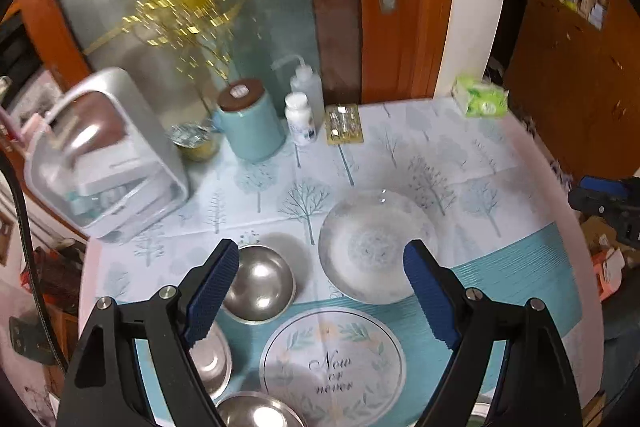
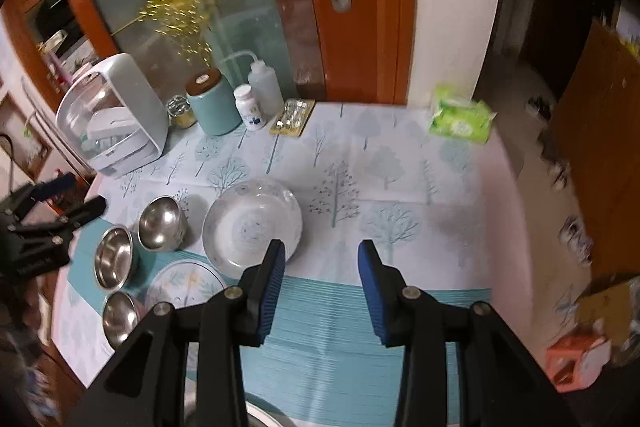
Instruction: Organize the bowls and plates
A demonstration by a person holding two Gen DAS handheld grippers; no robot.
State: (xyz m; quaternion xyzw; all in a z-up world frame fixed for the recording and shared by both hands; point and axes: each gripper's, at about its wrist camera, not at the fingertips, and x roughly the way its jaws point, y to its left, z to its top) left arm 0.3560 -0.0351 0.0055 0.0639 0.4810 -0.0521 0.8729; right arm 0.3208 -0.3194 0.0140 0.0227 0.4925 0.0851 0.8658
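Note:
Three steel bowls cluster at the table's left: one is farthest, a second sits mid-left, and a third is nearest. A deep pale plate lies beside them. A flat plate printed "Now or never" is in front of it. My left gripper hovers above the dishes, open wide and holding nothing. My right gripper hangs over bare tablecloth right of the deep plate, jaws partly apart with nothing between them.
At the back stand a white storage case, a teal canister, a white pill bottle, a squeeze bottle and a blister pack. A green tissue pack lies back right. The table edge curves down the right.

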